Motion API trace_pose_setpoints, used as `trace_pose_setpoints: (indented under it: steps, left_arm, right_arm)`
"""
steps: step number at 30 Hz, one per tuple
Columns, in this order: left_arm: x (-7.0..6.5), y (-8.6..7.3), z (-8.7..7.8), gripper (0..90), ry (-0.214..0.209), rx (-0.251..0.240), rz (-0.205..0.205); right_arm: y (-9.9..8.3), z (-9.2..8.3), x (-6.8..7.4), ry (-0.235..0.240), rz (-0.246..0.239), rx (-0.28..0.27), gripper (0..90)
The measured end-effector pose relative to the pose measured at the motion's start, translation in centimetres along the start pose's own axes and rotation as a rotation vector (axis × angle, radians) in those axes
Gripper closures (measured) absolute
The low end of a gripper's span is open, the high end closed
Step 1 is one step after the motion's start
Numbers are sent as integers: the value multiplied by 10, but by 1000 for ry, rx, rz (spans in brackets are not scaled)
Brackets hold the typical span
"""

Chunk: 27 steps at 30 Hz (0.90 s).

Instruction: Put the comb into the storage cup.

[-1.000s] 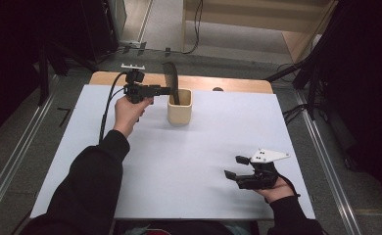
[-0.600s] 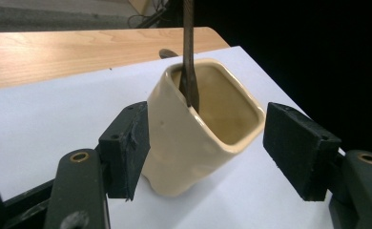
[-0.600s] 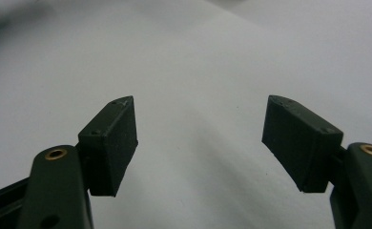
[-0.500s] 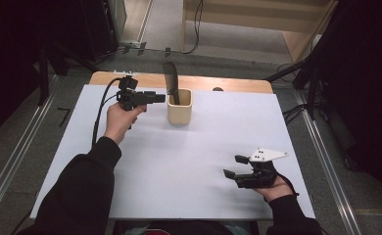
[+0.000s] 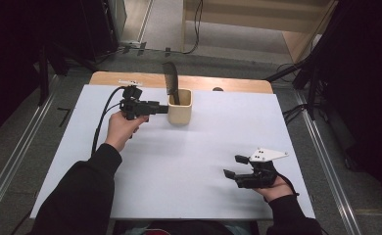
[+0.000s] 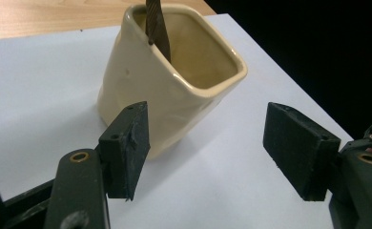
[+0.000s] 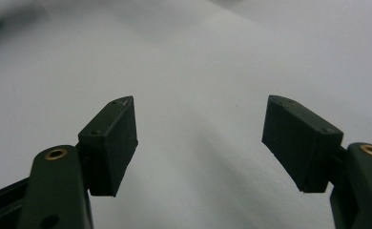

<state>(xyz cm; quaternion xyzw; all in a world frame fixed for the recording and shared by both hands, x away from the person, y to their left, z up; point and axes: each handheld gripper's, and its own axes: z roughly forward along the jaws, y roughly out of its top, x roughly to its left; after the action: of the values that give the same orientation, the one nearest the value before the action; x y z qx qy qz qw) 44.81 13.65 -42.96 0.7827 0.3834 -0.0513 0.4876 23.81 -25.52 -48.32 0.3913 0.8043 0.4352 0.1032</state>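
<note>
A cream square cup (image 5: pixel 179 108) (image 6: pixel 174 90) stands at the back middle of the white table (image 5: pixel 194 161). A dark flat tool (image 5: pixel 171 82) (image 6: pixel 156 24) stands upright in the cup and leans against its rim. My left gripper (image 5: pixel 162 108) (image 6: pixel 208 148) is open and points at the cup's left side, its tips just short of the wall. My right gripper (image 5: pixel 233 166) (image 7: pixel 201 143) rests low near the front right of the table, open, with nothing between its jaws.
A wooden strip (image 5: pixel 130 78) runs along the table's back edge. A black cable (image 5: pixel 101 122) trails from the left gripper over the table's left part. Dark stands and cables lie on the floor (image 5: pixel 297 105) to the right.
My left gripper has pulled back leftward and slightly toward me, away from the cup. The right gripper has stayed in place.
</note>
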Motion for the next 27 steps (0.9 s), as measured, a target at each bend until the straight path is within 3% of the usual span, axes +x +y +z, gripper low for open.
trace_pose_setpoints:
  steps: [27]
  left_arm:
    - [-20, -33, -11, 333, -11, 48, 40]
  right_arm:
    - [0, -1, 1, -3, -6, 3, 258]
